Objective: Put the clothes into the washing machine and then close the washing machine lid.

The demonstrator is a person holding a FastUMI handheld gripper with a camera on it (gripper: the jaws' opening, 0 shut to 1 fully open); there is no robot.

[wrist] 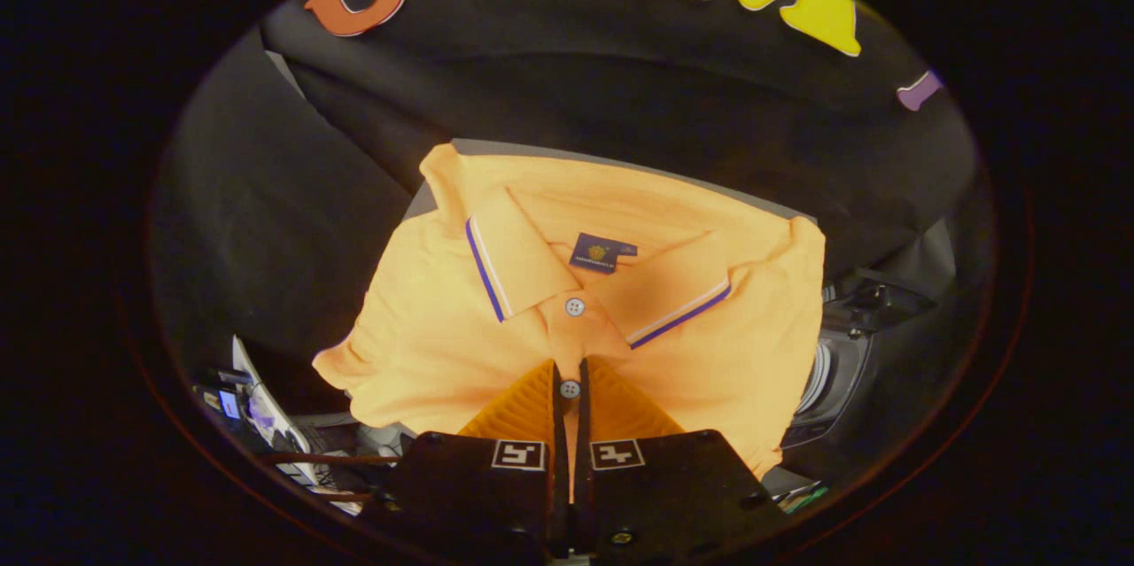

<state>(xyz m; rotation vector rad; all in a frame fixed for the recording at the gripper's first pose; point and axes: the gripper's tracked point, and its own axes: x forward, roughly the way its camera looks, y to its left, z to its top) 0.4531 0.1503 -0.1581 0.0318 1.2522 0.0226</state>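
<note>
- Claw (570, 371) nearly closed, fingers pinched on the shirt (496, 345) placket, right at the lower button (570, 389); only a thin strip of fabric shows in the gap, so I judge it gripped.
- Shirt is an orange polo, collar (523, 260) and top button (575, 307) just ahead of the fingers, body spread to both sides and hanging past the grey tabletop (620, 160) beyond.
- Step in hand, as I judge it: carry the shirt to the washer.
- Round dark part with pale rings (824, 380) beside the shirt's right edge could be the washer; can't tell for sure, lid state unclear.
- To do it well: keep the pinch firm and lift high enough that the hem clears.
- Risk: single-layer pinch near a button may slip; loose sleeves could drape over the rim.
- Cluttered gear (257, 411) sits low to the left.
</note>
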